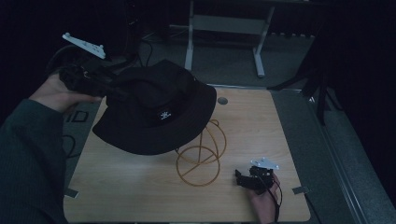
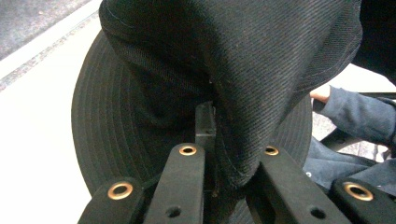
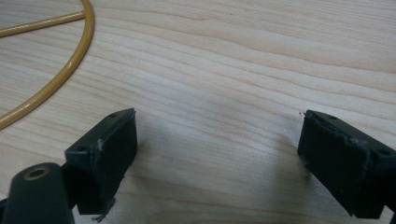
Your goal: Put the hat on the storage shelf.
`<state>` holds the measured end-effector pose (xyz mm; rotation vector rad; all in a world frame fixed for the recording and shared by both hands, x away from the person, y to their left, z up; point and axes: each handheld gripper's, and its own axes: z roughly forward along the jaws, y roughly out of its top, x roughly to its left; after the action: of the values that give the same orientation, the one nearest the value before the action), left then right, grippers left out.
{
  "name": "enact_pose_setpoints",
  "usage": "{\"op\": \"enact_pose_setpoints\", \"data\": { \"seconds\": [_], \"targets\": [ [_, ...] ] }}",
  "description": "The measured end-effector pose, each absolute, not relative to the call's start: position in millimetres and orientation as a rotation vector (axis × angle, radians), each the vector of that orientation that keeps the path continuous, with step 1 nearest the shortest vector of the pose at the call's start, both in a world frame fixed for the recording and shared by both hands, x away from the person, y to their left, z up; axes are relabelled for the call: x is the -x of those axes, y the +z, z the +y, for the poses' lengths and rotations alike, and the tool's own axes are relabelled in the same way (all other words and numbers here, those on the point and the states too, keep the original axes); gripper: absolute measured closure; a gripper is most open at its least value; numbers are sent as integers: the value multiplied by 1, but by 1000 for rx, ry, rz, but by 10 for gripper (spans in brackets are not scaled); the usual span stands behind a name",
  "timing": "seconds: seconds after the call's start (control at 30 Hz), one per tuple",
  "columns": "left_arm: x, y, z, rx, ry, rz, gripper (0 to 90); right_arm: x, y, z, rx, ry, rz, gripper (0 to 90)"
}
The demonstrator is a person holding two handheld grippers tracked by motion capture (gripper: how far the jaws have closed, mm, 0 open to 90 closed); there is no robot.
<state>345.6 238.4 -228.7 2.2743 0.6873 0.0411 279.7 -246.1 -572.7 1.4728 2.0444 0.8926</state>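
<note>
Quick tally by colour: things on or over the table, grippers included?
Black: 3 – bucket hat, left gripper shut on its fabric, right gripper open on the table.
Yellow: 1 – wire stand.
Total: 4.

High view dim, murky; gripper views brighter, sharp.

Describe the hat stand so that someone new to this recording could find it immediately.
Start at the light wooden table. Near its middle, partly under the black bucket hat pinched in the left gripper, stands the stand. It is thin yellow wire, a round base ring with loops rising from it, the scene's one bright-coloured thing.
</note>
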Motion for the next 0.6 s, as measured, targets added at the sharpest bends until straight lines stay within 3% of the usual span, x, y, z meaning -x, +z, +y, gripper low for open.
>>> {"op": "enact_pose_setpoints", "data": {
  "seconds": [0.6],
  "targets": [
    [-345, -228, 212, -2305, 10, 635, 871, -280, -573, -246, -1470, 893, 2046, 118]
  ]
}}
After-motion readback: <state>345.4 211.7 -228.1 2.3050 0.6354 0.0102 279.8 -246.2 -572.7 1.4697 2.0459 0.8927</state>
